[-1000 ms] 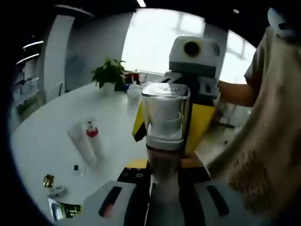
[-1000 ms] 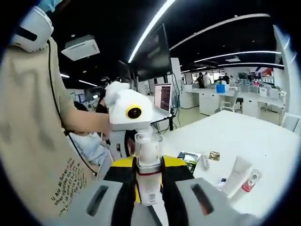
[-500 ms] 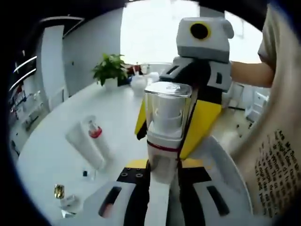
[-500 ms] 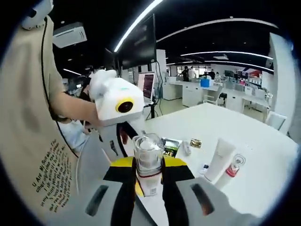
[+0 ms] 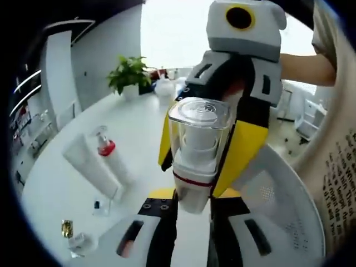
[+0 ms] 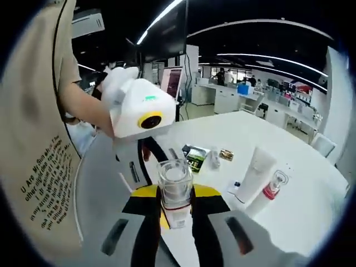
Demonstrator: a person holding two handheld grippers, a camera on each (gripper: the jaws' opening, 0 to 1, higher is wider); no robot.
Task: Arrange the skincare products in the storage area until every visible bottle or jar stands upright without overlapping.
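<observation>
Clear-capped bottle (image 5: 196,153) pinched upright between both hand-held grippers.
Left hand-held gripper (image 5: 192,214) and right hand-held gripper (image 6: 176,214) clamping it, for standing on table (image 6: 289,206).

Clear glossy hard-plastic square cap (image 5: 198,133) seen over an opaque white matt inner pump; bottle body (image 5: 192,192) is smooth white plastic with a thin red band. Same cap (image 6: 174,181) reads glassy in right gripper view. Gripper shells (image 5: 242,72) are matt grey-white moulded plastic, with smooth yellow plastic panels and black matt trim. White squeeze tube (image 5: 92,169) is soft satin plastic. Small pump bottle (image 6: 271,189) is clear with a glossy red collar. Round white table (image 6: 289,211) is smooth, semi-gloss. Person's beige shirt (image 6: 39,161) is woven cloth, printed.
</observation>
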